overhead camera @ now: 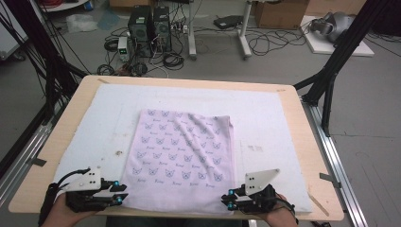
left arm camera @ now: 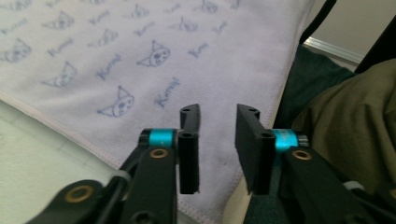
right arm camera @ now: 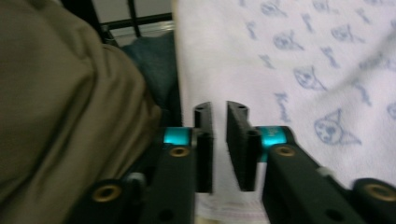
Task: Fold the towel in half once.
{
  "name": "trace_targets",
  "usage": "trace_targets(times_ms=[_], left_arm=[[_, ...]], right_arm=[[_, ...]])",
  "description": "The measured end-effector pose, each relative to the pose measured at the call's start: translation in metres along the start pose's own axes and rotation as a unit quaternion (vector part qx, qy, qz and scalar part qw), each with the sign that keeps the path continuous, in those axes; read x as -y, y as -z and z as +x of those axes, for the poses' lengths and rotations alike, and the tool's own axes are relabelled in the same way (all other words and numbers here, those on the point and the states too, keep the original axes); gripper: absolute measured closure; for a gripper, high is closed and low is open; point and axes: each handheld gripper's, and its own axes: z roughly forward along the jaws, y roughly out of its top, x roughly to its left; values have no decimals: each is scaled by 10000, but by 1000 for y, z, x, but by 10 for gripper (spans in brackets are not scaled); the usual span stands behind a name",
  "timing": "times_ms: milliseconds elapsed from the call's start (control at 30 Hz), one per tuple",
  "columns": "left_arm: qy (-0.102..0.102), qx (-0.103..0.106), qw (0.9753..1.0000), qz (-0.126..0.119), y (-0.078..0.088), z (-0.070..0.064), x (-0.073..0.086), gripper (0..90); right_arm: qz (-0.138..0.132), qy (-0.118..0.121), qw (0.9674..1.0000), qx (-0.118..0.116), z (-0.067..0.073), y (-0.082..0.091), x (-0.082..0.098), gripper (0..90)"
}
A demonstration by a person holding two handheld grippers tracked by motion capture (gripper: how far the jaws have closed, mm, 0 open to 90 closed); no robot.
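The left gripper (overhead camera: 120, 196) sits at the lower left of the high view, at the near left corner of the pink cloth (overhead camera: 182, 151). In the left gripper view (left arm camera: 217, 135) its jaws stand a moderate gap apart with nothing pressed between the pads; the cloth's hem lies beneath them. The right gripper (overhead camera: 228, 198) sits at the lower right of the high view, at the cloth's near right corner. In the right gripper view (right arm camera: 219, 135) its jaws show a narrow gap over the cloth's edge; no fabric is visibly pinched.

The cloth, printed with small blue cat faces, lies flat at the centre of a white mat (overhead camera: 269, 118), which covers most of the wooden table (overhead camera: 71, 113). No other object rests on the mat.

The cloth's near hem runs along the table's front edge, just beside both grippers. The person's clothing appears close behind the jaws in both gripper views. Bare mat remains on the left, right and far sides of the cloth. Black frame struts (overhead camera: 335, 61) stand at the upper right and upper left, off the table. Computer towers (overhead camera: 149, 26) and cables lie on the floor beyond the far edge.
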Motion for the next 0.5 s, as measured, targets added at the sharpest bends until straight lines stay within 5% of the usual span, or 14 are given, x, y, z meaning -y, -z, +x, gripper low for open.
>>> trace_targets(times_ms=[267,500], left_arm=[[97,-178,9998,67,-17,19,2,642],[221,-353,9988,-240,-27,42,-15,612]], right_arm=[[108,-161,9997,173,-25,-20,3,706],[12,-521,9951,844,-78,-10,-15,642]])
